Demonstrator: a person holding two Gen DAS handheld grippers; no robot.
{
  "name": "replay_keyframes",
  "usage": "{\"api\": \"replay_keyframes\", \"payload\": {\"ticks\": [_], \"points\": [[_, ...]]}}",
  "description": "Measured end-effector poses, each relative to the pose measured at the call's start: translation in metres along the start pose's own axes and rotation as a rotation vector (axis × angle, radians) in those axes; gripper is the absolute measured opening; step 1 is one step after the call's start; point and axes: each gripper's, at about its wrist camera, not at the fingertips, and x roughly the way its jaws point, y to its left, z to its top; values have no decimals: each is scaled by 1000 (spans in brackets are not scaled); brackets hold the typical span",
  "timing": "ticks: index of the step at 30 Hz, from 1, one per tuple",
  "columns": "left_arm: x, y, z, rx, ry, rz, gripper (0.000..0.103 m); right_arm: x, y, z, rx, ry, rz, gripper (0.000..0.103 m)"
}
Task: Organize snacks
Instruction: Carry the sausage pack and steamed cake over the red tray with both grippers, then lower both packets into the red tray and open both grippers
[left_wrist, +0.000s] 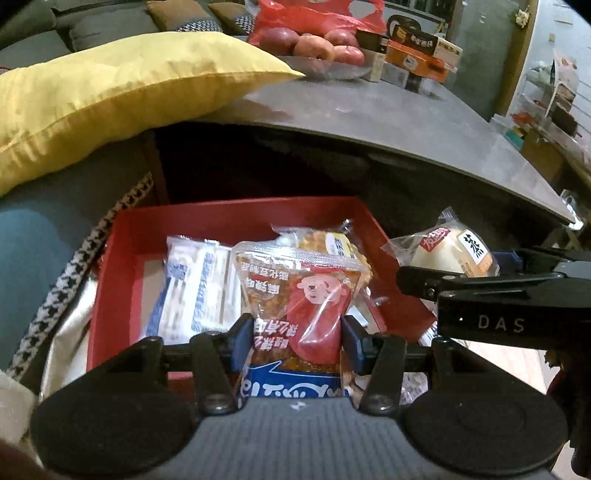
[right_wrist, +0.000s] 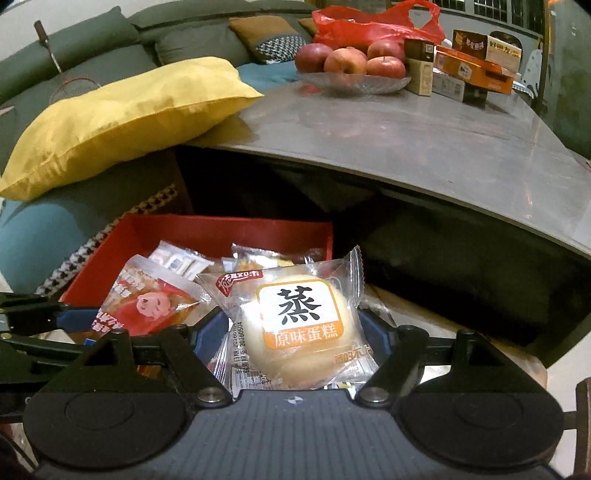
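The left gripper (left_wrist: 297, 341) clamps a red-printed clear snack packet (left_wrist: 295, 295) above the red cardboard box (left_wrist: 236, 214); the right gripper (right_wrist: 295, 339) grips a clear-wrapped round steamed cake (right_wrist: 295, 332).

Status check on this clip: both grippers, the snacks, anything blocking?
Left gripper shut on red snack packet. Right gripper shut on steamed cake. Both above red box. Nothing in the way.

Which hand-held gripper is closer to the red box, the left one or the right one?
Left. The left hand-held gripper holds its snack above the red box; the right hand-held gripper holds a cake beside the box.
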Motion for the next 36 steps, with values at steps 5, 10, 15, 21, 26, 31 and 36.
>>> {"api": "replay_keyframes", "payload": {"ticks": [5, 10, 15, 21, 26, 31, 36], "points": [[6, 6, 9, -5, -13, 25, 45, 12, 2, 10, 10, -12, 1, 81], [15, 17, 16, -17, -16, 59, 45, 22, 4, 19, 10, -24, 6, 81], [24, 30, 19, -49, -9, 73, 45, 34, 6, 23, 15, -15, 11, 81], [27, 36, 23, -70, -15, 75, 46, 48, 12, 23, 2, 5, 13, 82], [38, 39, 25, -86, -5, 79, 45, 56, 14, 22, 2, 12, 16, 82], [48, 42, 27, -95, 0, 85, 46, 67, 12, 21, 4, 30, 10, 82], [58, 48, 27, -133, 11, 84, 46, 73, 13, 22, 1, 26, 16, 83]]}}
